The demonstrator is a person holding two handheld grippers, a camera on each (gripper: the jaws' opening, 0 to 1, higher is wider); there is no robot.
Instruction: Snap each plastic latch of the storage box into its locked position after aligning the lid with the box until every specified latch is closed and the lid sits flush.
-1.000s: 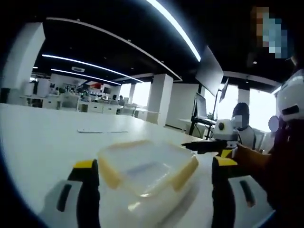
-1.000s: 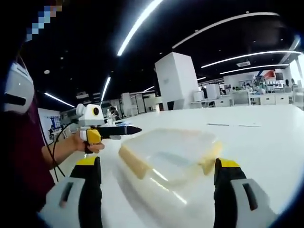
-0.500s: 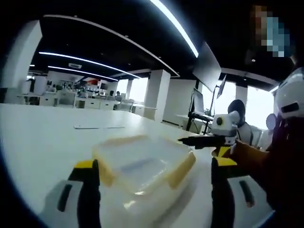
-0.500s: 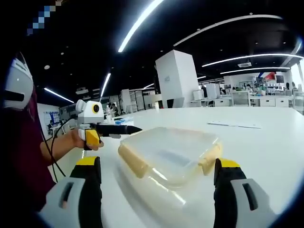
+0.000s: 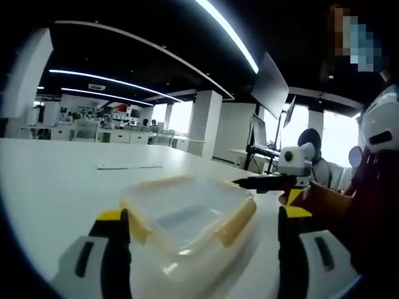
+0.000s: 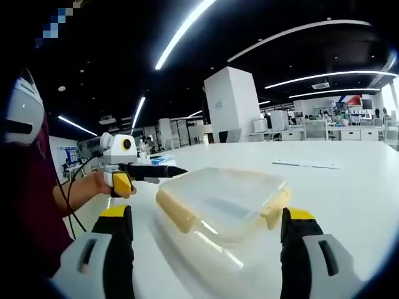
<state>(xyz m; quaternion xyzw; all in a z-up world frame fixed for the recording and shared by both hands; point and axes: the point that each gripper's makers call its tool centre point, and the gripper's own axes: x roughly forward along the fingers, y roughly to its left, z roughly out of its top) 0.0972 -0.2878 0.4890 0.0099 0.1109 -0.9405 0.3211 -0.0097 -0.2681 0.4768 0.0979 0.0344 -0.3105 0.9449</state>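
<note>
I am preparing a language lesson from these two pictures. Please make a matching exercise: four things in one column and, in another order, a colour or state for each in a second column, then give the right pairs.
Things:
1. storage box lid
2. latches
3. table
4. right gripper

Colour or state:
A. white
B. open, jaws apart on either side of the box
C. clear plastic
D. yellow

Pairs: 1-C, 2-D, 3-A, 4-B

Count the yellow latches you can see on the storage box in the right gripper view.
2: one latch on the box's left side, one latch on its right side. Others on the far or near edges may be hidden.
</note>
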